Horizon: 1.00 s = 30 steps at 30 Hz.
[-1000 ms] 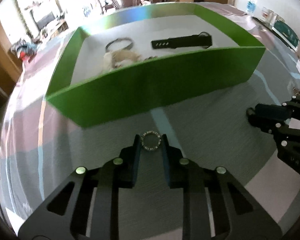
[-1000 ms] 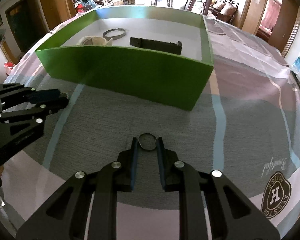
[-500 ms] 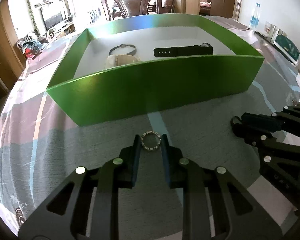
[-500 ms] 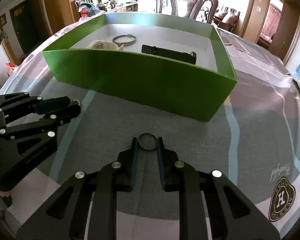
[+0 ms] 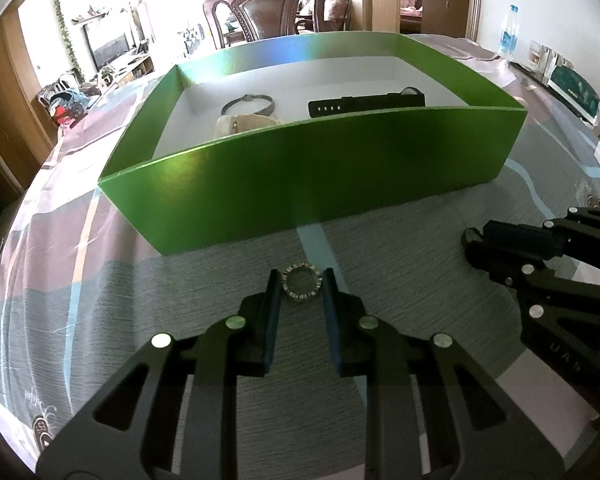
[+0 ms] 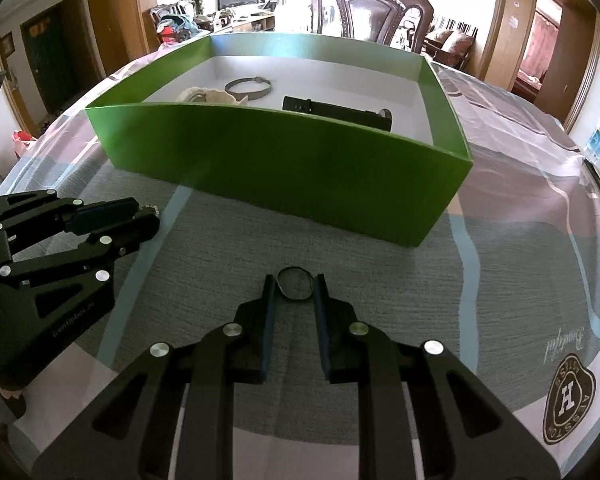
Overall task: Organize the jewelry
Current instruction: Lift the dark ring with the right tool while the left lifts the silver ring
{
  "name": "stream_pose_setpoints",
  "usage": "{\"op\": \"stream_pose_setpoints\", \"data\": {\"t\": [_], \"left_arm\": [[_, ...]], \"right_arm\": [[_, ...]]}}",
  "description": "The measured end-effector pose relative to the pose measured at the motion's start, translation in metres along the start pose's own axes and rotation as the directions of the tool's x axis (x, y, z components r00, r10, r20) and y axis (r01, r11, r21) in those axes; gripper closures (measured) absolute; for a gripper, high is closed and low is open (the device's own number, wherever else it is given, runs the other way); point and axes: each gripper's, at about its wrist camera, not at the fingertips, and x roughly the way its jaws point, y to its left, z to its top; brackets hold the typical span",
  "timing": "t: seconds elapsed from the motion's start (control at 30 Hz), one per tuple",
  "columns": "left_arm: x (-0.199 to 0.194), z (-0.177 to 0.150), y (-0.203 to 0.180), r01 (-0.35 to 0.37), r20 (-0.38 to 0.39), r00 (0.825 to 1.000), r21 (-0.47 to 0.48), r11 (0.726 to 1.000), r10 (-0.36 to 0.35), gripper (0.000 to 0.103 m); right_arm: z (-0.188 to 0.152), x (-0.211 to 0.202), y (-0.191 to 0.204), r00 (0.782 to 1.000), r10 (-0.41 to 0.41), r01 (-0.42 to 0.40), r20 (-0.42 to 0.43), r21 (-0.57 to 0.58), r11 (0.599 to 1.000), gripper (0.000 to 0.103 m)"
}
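Note:
My left gripper (image 5: 301, 282) is shut on a studded silver ring (image 5: 301, 283), held above the tablecloth in front of the green box (image 5: 308, 168). My right gripper (image 6: 295, 284) is shut on a thin dark ring (image 6: 295, 284), also short of the box (image 6: 284, 160). Inside the box lie a black watch strap (image 5: 366, 103), a grey bangle (image 5: 248, 104) and a cream beaded piece (image 5: 242, 123). The right gripper shows at the right of the left wrist view (image 5: 470, 240). The left gripper shows at the left of the right wrist view (image 6: 148, 220).
The table carries a patterned grey, pink and blue cloth (image 6: 500, 264). A carved wooden chair (image 5: 264, 8) stands behind the box. A water bottle (image 5: 509, 28) and packets (image 5: 572, 92) sit at the far right edge of the table.
Both grippers have risen and tilted while holding their rings, so more of the box's inside shows. The two grippers have come closer to each other.

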Motion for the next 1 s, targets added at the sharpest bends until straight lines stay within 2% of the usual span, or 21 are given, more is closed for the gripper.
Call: {"op": "stream_pose_setpoints", "data": {"t": [0.8, 1.0], "left_arm": [[-0.0003, -0.0011, 0.0012, -0.002, 0.001, 1.000, -0.001, 1.000, 0.002, 0.082], [-0.0004, -0.0007, 0.0057, 0.003, -0.004, 1.000, -0.030, 1.000, -0.003, 0.082]], "right_arm": [[-0.0005, 0.0000, 0.0012, 1.000, -0.009, 0.009, 0.002, -0.009, 1.000, 0.084], [-0.0003, -0.0001, 0.0006, 1.000, -0.005, 0.005, 0.001, -0.005, 1.000, 0.084]]}}
